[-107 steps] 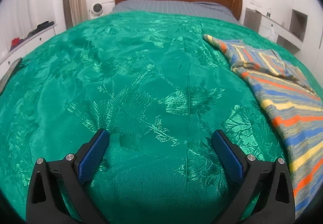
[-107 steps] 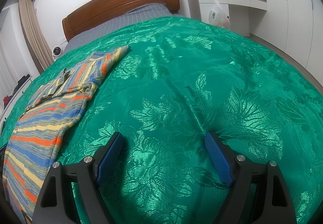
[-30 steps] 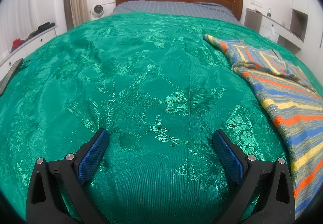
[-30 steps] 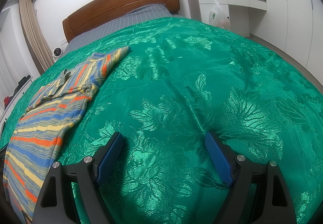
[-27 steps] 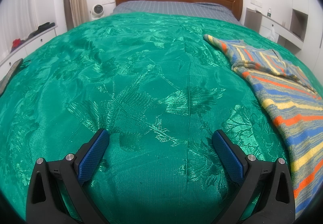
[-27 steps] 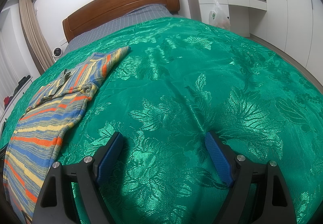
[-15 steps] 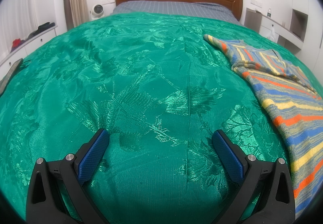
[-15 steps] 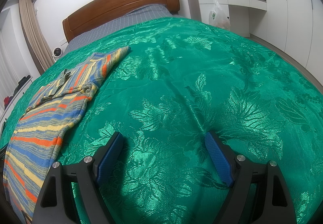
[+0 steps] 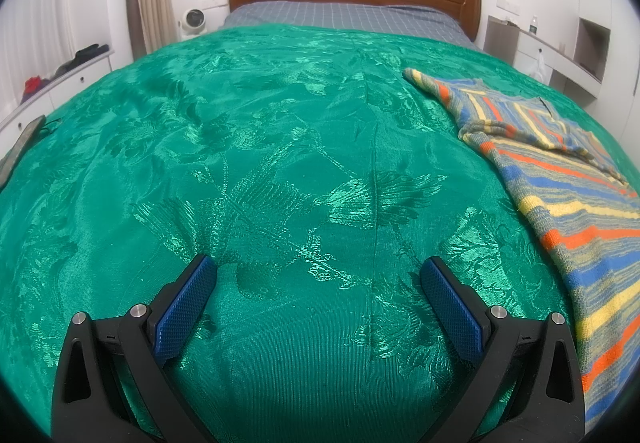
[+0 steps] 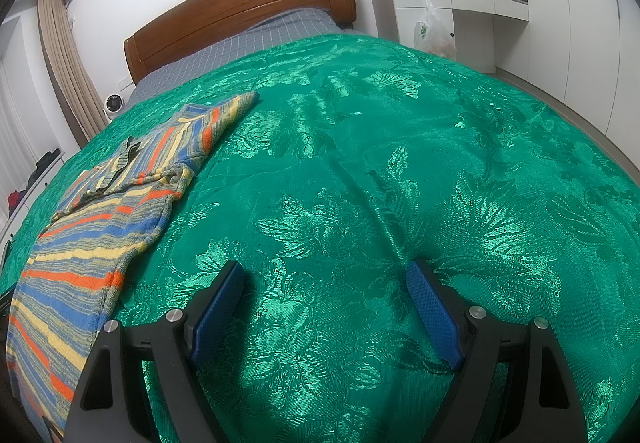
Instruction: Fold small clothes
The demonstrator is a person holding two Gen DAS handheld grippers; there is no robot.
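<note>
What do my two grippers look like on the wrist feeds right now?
The left gripper and right gripper look alike: two black plastic fingers with triangular cut-outs, silver round pins at the joints, and blue pads with a fine diamond-textured grip. No cables, markings, hand or sleeve show in either view.

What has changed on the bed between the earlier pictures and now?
Nothing has visibly changed. The striped sweater lies in the same place on the green bedspread, untouched, and both the left gripper and the right gripper hover with jaws open and empty.
</note>
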